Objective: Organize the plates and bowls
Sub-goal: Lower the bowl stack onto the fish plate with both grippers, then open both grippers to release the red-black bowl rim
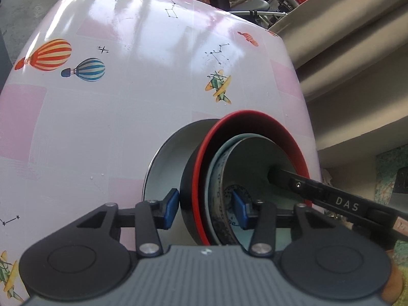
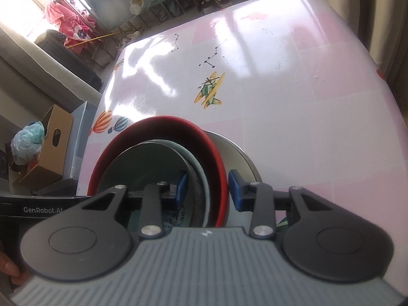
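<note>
A black bowl with a red rim (image 1: 190,186) (image 2: 216,153) sits in a steel plate (image 1: 163,158) (image 2: 239,153) near the table's front edge. Nested inside it are a pale blue-green bowl (image 1: 211,168) (image 2: 201,176) and a dark-rimmed patterned bowl (image 1: 224,193). My left gripper (image 1: 205,210) straddles the near wall of the nest, one blue pad (image 1: 170,209) against the black outside and the other inside the patterned bowl. My right gripper (image 2: 208,190) clamps the opposite wall the same way. Its finger (image 1: 280,176) shows inside the bowls in the left wrist view.
The table (image 1: 127,102) wears a glossy pink and white cloth with balloons and planes. A wall ledge (image 1: 357,51) runs close along one side. A cardboard box (image 2: 51,148) and bags stand on the floor by the other. Fingers of a hand (image 2: 10,267) show at the edge.
</note>
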`<action>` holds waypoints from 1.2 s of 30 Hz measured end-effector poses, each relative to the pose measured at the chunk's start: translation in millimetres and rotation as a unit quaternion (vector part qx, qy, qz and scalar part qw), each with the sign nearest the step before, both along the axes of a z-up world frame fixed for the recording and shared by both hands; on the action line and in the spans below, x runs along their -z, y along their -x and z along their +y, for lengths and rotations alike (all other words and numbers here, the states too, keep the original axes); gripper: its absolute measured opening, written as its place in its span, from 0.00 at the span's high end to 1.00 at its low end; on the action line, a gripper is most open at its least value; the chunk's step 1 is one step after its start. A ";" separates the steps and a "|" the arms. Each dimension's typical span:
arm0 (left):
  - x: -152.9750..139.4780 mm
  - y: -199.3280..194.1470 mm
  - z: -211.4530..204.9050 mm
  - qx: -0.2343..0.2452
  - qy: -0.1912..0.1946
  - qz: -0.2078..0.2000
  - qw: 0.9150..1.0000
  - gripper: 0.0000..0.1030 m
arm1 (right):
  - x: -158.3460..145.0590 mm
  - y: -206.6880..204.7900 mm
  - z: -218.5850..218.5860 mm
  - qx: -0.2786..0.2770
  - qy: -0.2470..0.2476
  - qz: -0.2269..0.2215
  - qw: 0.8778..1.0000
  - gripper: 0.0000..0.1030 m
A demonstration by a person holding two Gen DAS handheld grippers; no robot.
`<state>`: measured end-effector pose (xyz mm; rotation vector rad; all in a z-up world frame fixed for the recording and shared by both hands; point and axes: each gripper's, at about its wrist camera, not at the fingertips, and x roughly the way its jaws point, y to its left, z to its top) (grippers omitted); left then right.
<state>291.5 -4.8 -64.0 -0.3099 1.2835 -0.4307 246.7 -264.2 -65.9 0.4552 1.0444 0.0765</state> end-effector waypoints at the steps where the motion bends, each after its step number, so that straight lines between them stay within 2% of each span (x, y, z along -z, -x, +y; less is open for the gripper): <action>1: -0.5 1.2 0.4 -0.002 0.000 -0.001 1.000 0.56 | 0.6 0.6 -1.9 0.000 -0.004 0.000 1.000 0.69; 12: -2.5 9.3 -2.4 -0.003 -0.013 0.002 1.000 0.53 | 2.1 9.0 1.9 -0.010 -0.014 0.009 1.000 0.70; 17: -1.2 11.0 -5.4 0.006 -0.007 -0.006 1.000 0.44 | 3.0 10.1 -0.2 -0.006 -0.020 0.003 1.000 0.68; 19: -4.9 16.7 -3.4 0.010 -0.008 -0.028 1.000 0.39 | 3.7 12.5 -3.7 -0.004 -0.028 -0.001 1.000 0.67; 20: -8.2 20.6 -2.0 0.012 -0.009 -0.043 0.999 0.31 | 3.3 14.9 -6.7 0.000 -0.035 -0.005 0.999 0.65; 21: -13.1 25.7 -0.2 0.012 -0.009 -0.061 0.998 0.28 | 1.3 19.0 -10.7 0.007 -0.040 -0.012 0.999 0.57; 24: -31.1 45.8 8.6 0.017 0.000 -0.116 0.993 0.21 | -12.0 38.3 -21.0 0.022 -0.040 -0.047 0.998 0.43; 26: -43.6 61.8 15.4 0.019 0.009 -0.146 0.989 0.13 | -24.8 56.8 -25.1 0.030 -0.031 -0.076 0.996 0.36; 28: -55.7 81.9 22.7 0.020 0.009 -0.182 0.983 0.06 | -38.6 78.5 -28.0 0.035 -0.026 -0.107 0.993 0.27; 30: -66.6 105.9 29.1 0.013 -0.007 -0.224 0.974 0.00 | -52.5 102.3 -28.5 0.035 -0.014 -0.139 0.990 0.12; 32: -71.2 132.6 34.9 -0.005 -0.032 -0.266 0.963 0.00 | -63.4 129.2 -25.4 0.037 0.020 -0.171 0.984 0.02; 36: -70.1 176.1 41.5 -0.066 -0.077 -0.301 0.948 0.00 | -68.4 180.7 -8.3 0.063 0.115 -0.199 0.971 0.01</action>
